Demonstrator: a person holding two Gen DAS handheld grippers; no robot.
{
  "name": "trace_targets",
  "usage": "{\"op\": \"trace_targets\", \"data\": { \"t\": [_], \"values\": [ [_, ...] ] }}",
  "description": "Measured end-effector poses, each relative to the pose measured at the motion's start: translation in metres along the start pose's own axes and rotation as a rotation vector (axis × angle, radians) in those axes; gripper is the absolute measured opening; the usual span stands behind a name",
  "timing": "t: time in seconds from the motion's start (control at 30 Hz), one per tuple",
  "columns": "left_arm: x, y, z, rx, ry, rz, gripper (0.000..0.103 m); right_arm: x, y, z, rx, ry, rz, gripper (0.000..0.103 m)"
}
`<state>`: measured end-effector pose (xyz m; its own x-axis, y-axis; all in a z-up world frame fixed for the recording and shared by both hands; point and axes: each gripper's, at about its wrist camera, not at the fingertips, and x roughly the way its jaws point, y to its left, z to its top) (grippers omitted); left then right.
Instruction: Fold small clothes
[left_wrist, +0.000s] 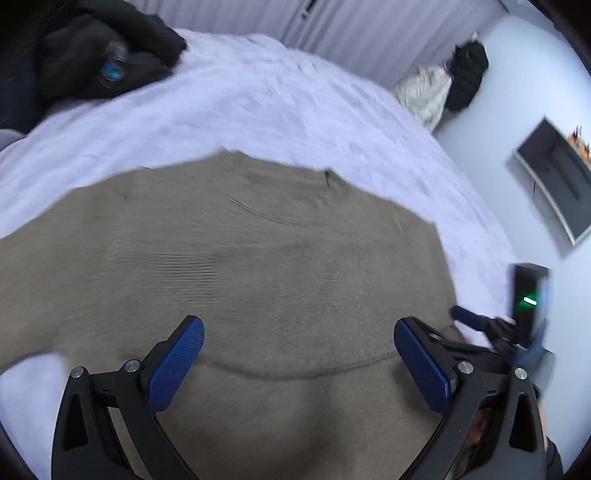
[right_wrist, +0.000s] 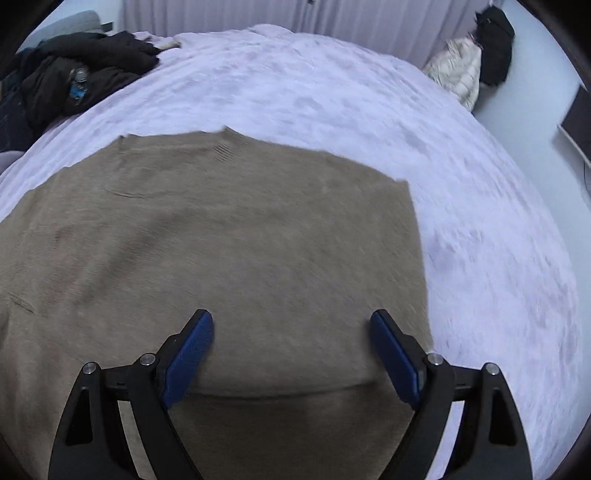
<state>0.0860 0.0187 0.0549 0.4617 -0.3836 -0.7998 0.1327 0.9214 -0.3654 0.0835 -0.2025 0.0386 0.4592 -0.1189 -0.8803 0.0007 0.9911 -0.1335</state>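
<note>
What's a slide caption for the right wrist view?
Open right claw above a tan knit garment spread on a white bedspread.

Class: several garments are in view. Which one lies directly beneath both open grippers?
The tan knitted garment, spread flat on the bed; the black clothes lie heaped far off.

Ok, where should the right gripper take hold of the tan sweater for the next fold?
Probably the tan sweater at its right side edge: it lies flat and free on the white blanket. Bring the open right gripper from the right, sliding one finger under.
</note>
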Motion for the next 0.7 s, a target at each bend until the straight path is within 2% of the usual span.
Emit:
{"op": "trace_targets", "data": {
  "t": [0.07, 0.1, 0.2, 0.23, 0.3, 0.33, 0.4, 0.43, 0.5, 0.53, 0.6, 0.63, 0.7],
  "values": [
    [0.038, 0.005, 0.002, 0.007, 0.089, 0.131, 0.103, -0.009, -0.019, -0.015, 0.002, -0.036, -0.021, 0.089],
    [0.045, 0.008, 0.001, 0.012, 0.094, 0.163, 0.103, -0.017, -0.033, -0.024, 0.006, -0.063, -0.070, 0.089],
    [0.036, 0.003, 0.001, 0.025, 0.056, 0.156, 0.103, -0.033, -0.063, -0.047, 0.007, -0.131, -0.191, 0.090],
    [0.029, -0.001, 0.004, 0.013, 0.038, 0.131, 0.103, -0.034, -0.067, -0.051, -0.016, -0.144, -0.187, 0.090],
    [0.024, -0.008, 0.011, 0.010, 0.009, 0.107, 0.103, -0.028, -0.063, -0.054, -0.073, -0.129, -0.121, 0.090],
    [0.025, -0.013, 0.016, 0.018, -0.002, 0.126, 0.103, -0.025, -0.058, -0.052, -0.102, -0.126, -0.090, 0.090],
    [0.034, -0.011, 0.020, 0.026, 0.009, 0.173, 0.103, -0.019, -0.038, -0.044, -0.161, -0.160, -0.098, 0.089],
    [0.042, -0.003, 0.021, 0.012, 0.033, 0.220, 0.103, -0.015, -0.035, -0.036, -0.175, -0.180, -0.138, 0.089],
    [0.054, 0.019, 0.017, -0.016, 0.061, 0.281, 0.103, -0.001, -0.053, -0.021, -0.106, -0.147, -0.216, 0.089],
    [0.051, 0.029, 0.013, -0.010, 0.045, 0.263, 0.103, 0.004, -0.073, -0.017, -0.039, -0.124, -0.216, 0.089],
    [0.049, 0.030, 0.009, 0.014, 0.028, 0.251, 0.103, 0.007, -0.111, -0.020, 0.103, -0.109, -0.045, 0.090],
    [0.049, 0.026, 0.009, 0.035, 0.034, 0.272, 0.103, 0.009, -0.118, -0.023, 0.118, -0.099, -0.009, 0.090],
    [0.044, 0.018, 0.010, 0.063, 0.042, 0.310, 0.103, 0.007, -0.114, -0.027, 0.075, -0.091, -0.015, 0.090]
  ]
}}
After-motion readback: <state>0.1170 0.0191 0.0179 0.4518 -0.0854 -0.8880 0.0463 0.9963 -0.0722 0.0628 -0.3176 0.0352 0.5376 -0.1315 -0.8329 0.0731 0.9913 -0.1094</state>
